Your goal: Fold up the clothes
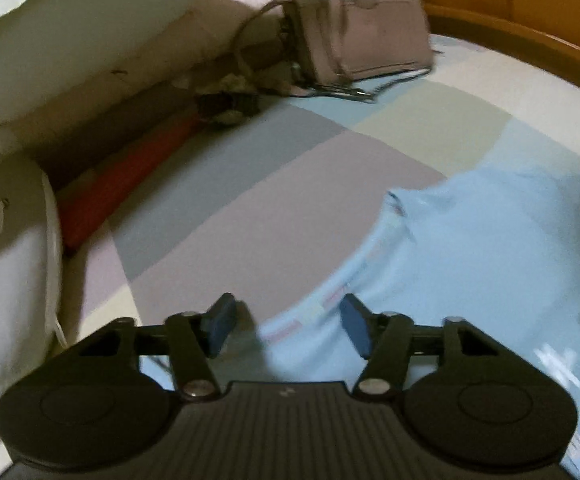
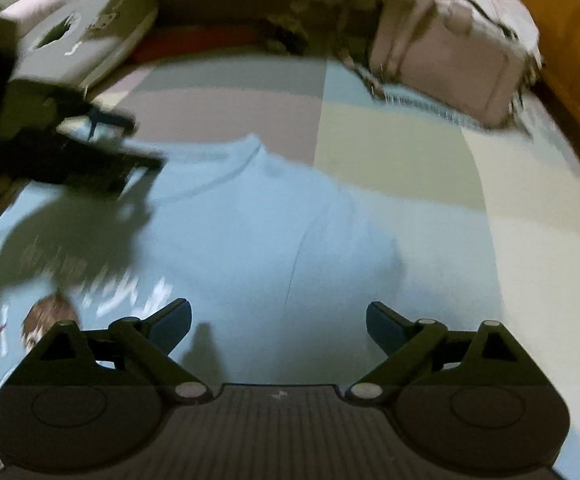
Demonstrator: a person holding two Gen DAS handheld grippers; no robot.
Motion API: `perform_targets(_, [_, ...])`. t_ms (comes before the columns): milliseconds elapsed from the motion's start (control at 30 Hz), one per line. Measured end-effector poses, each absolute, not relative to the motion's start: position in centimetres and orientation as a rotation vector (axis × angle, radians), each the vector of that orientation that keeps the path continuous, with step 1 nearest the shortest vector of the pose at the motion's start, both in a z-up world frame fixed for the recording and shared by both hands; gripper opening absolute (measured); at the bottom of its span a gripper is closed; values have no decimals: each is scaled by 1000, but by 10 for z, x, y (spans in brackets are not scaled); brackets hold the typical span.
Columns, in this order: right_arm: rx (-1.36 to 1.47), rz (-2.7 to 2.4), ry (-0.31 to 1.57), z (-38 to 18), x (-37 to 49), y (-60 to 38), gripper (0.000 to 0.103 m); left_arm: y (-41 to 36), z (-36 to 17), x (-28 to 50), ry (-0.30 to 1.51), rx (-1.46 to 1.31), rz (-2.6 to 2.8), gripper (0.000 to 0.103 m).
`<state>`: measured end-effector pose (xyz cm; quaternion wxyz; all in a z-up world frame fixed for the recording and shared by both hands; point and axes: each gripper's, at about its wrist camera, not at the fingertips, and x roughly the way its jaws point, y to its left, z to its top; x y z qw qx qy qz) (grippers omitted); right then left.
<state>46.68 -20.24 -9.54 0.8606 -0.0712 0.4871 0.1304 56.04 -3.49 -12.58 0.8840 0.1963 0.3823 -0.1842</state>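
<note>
Both tongs released, nothing between the pads. Left tongs hang over the shirt's left edge, jaws partly spread; right tongs stand wide over the shirt's right half.

Light blue T-shirt lies face up and spread on the bed, collar pointing away, print at the near left. It looks unfolded so far.

Risks, near to far:
- Both views are motion-blurred. If the pads close while the hands travel, I'd expect a pinch in the wrong spot or on one layer only.
- Left pads straddle the shirt edge, one over bedsheet. Closing here could catch the sheet along with the shirt; the fold then drags the bedding.
- Right tongs sit over flat mid-fabric, no edge between the jaws. A pinch here bunches cloth rather than lifting a hem or sleeve.
- A crease runs down the shirt near the right tongs. Folding over it would set the wrinkle in.
- In the right view the left tongs shadow the print side, so the edge there is hard to read.
- Far end: pink handbag and its straps lie beyond the collar, well apart for now. A fold thrown forward may land near them.
</note>
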Motion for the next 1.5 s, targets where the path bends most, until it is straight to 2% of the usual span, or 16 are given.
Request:
perform_targets(233, [-47, 223, 1038, -90, 439, -225, 100, -33, -103, 570, 861, 336, -394, 68])
perform_targets(300, [-24, 204, 1026, -86, 432, -234, 103, -29, -95, 557, 882, 312, -385, 68])
perform_targets(500, [14, 103, 968, -101, 429, -279, 103, -12, -88, 499, 952, 318, -314, 68])
perform_targets(633, [-4, -11, 1079, -122, 427, -310, 103, 0, -88, 455, 1029, 289, -248, 68])
perform_targets(900, [119, -97, 1041, -105, 436, -334, 103, 5, -78, 398, 1091, 140, -139, 72])
perform_targets(1000, [89, -57, 1054, -121, 448, -319, 103, 0, -81, 387, 1072, 96, -135, 72])
perform_targets(1233, [-29, 23, 926, -134, 430, -319, 103, 0, -118, 370, 1122, 9, -115, 74])
perform_targets(1500, [-58, 75, 940, -132, 438, -323, 103, 29, -96, 339, 1183, -59, -34, 72])
